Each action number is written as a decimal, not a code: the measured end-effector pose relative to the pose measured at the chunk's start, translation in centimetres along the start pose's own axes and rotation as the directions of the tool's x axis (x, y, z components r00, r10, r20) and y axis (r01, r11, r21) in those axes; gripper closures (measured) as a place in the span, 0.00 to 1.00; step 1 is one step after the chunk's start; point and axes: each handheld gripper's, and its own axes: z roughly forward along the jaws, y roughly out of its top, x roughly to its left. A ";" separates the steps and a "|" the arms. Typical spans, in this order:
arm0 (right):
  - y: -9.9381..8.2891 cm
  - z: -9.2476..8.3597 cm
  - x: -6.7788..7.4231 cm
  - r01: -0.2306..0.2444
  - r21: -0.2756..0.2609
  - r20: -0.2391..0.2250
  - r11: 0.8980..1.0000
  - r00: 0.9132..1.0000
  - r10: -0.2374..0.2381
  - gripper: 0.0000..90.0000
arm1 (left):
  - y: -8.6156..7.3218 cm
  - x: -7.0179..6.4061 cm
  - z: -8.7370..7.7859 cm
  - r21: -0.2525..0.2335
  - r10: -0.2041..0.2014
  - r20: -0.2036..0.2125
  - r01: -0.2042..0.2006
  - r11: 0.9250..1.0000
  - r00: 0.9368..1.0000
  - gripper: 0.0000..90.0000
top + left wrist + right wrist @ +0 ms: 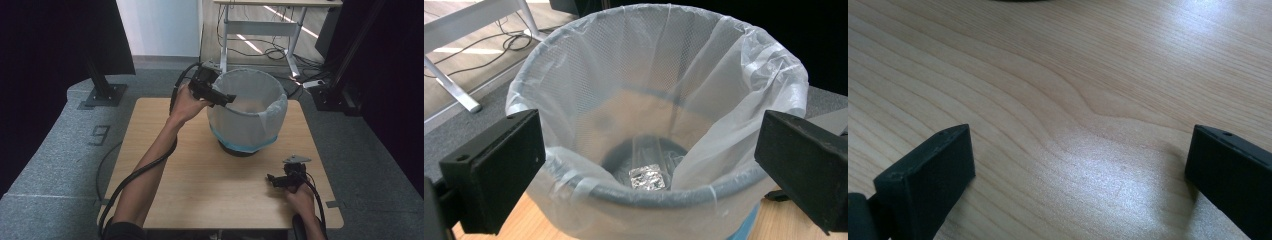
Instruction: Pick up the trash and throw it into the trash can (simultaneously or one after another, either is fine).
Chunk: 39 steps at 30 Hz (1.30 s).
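Note:
A round bin [248, 112] lined with a white plastic bag stands at the middle back of the wooden table [200, 175]. My left gripper [226, 98] is held over the bin's left rim, open and empty. In the left gripper view the bin [659, 100] gapes below the wide-apart jaws, and a crumpled silver foil piece [647, 177] lies at its bottom. My right gripper [272, 179] rests low near the table's front right, open with nothing between its jaws. The right gripper view looks at bare wood [1073, 115] between the spread jaws.
Grey carpet surrounds the table. A white desk frame [260, 27] with loose cables on the floor stands behind the bin. Black stands [102, 85] flank the table at the back left and right.

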 end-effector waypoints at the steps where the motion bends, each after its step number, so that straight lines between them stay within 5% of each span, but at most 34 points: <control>1: 0.0 0.0 0.0 0.000 0.000 0.000 1.000 1.000 0.000 0.00 | -0.1 0.1 -0.1 -0.003 0.000 0.000 0.000 1.000 1.000 0.00; 39: 0.0 0.0 0.0 0.000 0.000 0.000 1.000 1.000 0.000 0.00 | -6.1 2.3 -5.4 -0.064 -0.048 -0.061 0.044 0.997 0.997 0.00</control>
